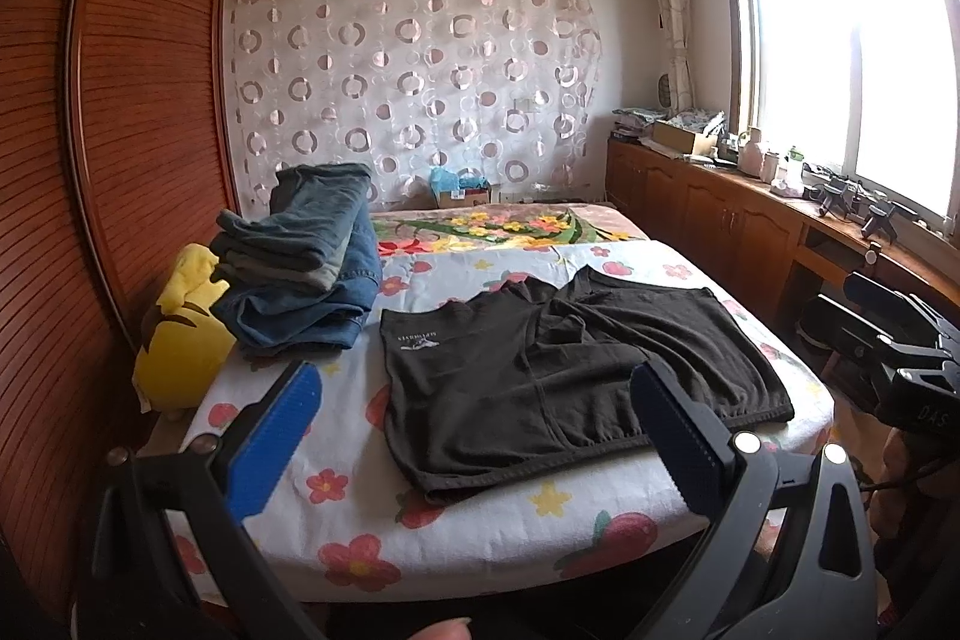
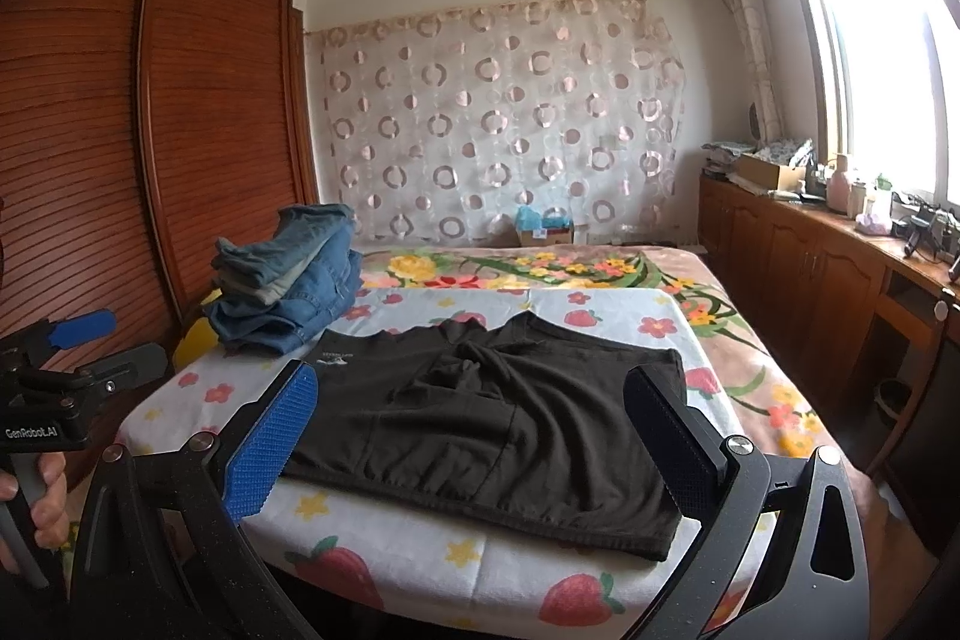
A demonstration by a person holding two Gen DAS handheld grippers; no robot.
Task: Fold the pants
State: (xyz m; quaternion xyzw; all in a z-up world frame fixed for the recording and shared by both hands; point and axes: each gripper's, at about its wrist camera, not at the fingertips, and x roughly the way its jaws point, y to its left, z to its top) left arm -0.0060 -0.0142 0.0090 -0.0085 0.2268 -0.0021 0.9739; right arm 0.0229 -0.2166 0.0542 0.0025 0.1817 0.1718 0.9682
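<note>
The pair of black soft-knit shorts-length pants (image 1: 558, 376) lies spread flat on the near half of the bed, waistband toward the near edge and the two short legs pointing to the far side, a small white logo print near the left leg hem. The cloth is bunched and creased around the crotch, between the legs. Under it is a white bedsheet printed with strawberries and flowers (image 1: 480, 526).

Neither tool touches the cloth. The left gripper (image 1: 480, 394) hovers above the near left part of the pants, its blue-padded fingers (image 1: 276, 436) spread wide with nothing between them. The right gripper (image 2: 474, 424) hangs over the near right part, fingers equally wide and empty.

The fold has not begun, as I judge it. To do it well, I would first smooth the rumpled middle, then pinch one side at waistband and leg hem together, taking both layers, and carry it across onto the other leg so the edges line up. Thin knit will sag, so lift low and lay it down slowly.

Just left and farther back sits a pile of folded blue denim jeans (image 1: 300, 268), with a yellow plush toy (image 1: 180, 340) at the bed's left edge beside the slatted brown wooden wardrobe (image 1: 120, 130).
</note>
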